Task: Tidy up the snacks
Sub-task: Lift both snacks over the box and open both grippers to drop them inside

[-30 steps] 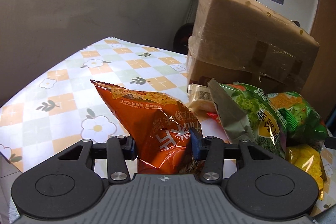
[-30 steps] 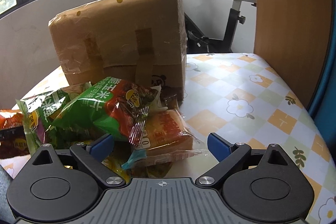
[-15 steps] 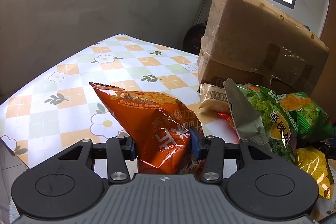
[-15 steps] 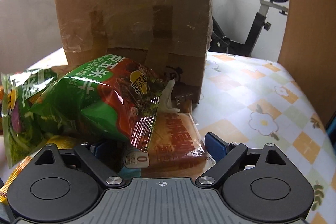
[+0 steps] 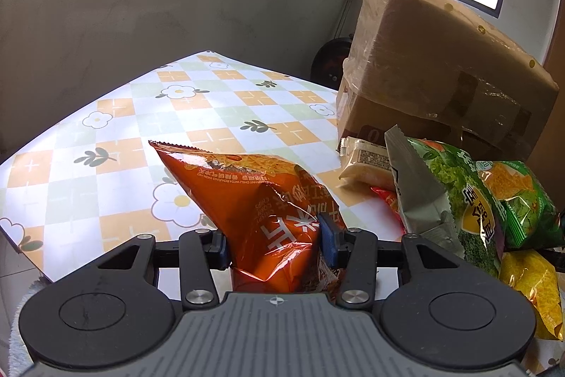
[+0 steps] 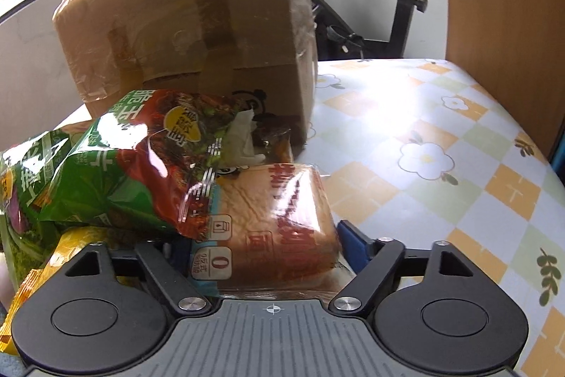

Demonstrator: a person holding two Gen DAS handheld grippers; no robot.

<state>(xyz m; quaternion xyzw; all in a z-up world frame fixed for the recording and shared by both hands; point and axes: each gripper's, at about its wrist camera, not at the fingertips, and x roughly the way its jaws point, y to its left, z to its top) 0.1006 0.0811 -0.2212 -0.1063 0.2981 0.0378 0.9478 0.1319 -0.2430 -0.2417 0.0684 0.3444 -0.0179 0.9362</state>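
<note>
Bread pack point(image 6: 282, 218) now between right hand-held gripper point(image 6: 268, 246) fingers

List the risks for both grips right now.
1. The right gripper is closing around the wrapped bread, which may squash.
2. The green chip bag overlaps the bread, so lifting may drag it and topple the pile.
3. The left gripper pinches the orange chip bag near one end; it may slip or its chips may crush.

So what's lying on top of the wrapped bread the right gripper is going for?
A green chip bag overlaps the bread at its left edge. Whatever lies beneath either one is hidden.
</note>
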